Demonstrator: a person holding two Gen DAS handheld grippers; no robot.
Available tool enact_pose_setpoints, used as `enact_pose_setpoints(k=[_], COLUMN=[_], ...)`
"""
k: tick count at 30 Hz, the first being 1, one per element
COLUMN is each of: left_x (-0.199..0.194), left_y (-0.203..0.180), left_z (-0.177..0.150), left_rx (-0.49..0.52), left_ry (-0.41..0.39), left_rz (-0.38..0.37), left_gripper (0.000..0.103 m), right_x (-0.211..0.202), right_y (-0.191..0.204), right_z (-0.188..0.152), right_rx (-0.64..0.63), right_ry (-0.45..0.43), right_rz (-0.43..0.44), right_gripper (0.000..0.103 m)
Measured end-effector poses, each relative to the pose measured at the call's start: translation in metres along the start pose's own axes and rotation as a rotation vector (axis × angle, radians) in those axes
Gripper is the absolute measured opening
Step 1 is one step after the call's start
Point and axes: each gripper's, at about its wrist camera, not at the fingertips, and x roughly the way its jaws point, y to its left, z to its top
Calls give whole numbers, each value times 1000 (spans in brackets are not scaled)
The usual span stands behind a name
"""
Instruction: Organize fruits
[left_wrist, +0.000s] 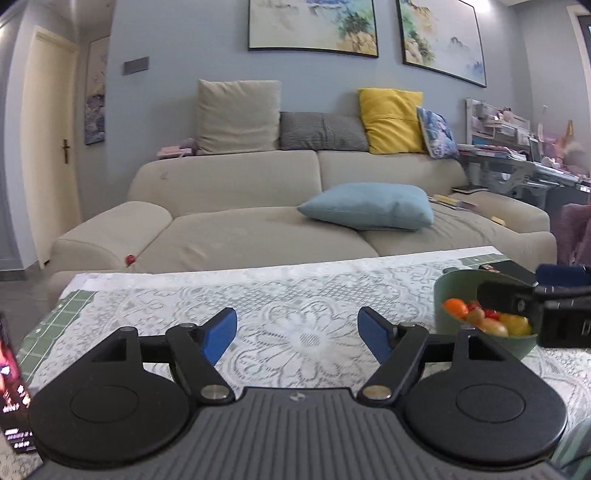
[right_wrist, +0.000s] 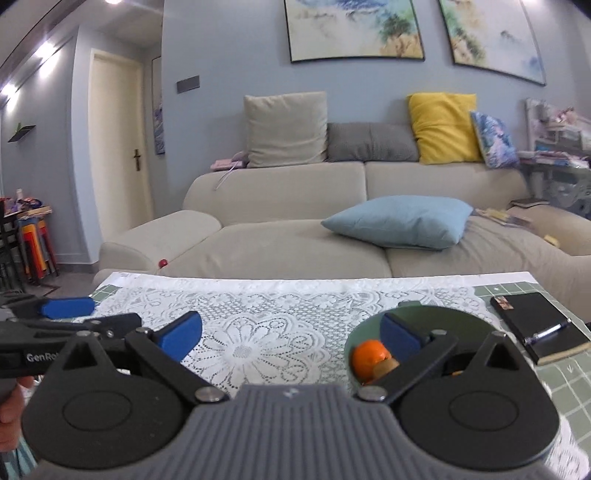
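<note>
A green bowl stands on the lace-covered table at the right of the left wrist view, holding an orange, red fruit and yellow fruit. My left gripper hovers open over bare lace with nothing between its blue pads. The right gripper's black body reaches over the bowl from the right. In the right wrist view my right gripper stands open; its right finger sits in front of the bowl and partly hides the orange. The left gripper's fingers show at the left edge.
A black notebook with a pen lies on the green cutting mat at the table's right. A beige sofa with a light blue cushion stands behind the table. A small red ball rests on the sofa's edge. A phone screen leans at far left.
</note>
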Motion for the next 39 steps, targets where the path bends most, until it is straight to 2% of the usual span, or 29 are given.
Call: enact_pose_setpoints(k=[5, 10, 16, 26, 39], left_x=[-6, -7, -9, -5, -4], left_y=[1, -1, -7, -5, 0], left_z=[-20, -38, -57, -65, -66], left_rx=[-8, 4, 21, 23, 10], left_ry=[15, 34, 4, 16, 36], left_rz=[25, 48, 82, 131, 129], left_gripper=[88, 88, 88, 89, 89], right_x=[3, -3, -5, -8, -7], right_y=[6, 8, 2, -4, -3], right_z=[-33, -57, -77, -83, -84], right_rx=[50, 28, -24, 6, 4], right_ry=[45, 8, -6, -30, -28], right_rz=[15, 6, -17, -27, -31], right_gripper=[99, 99, 99, 99, 99])
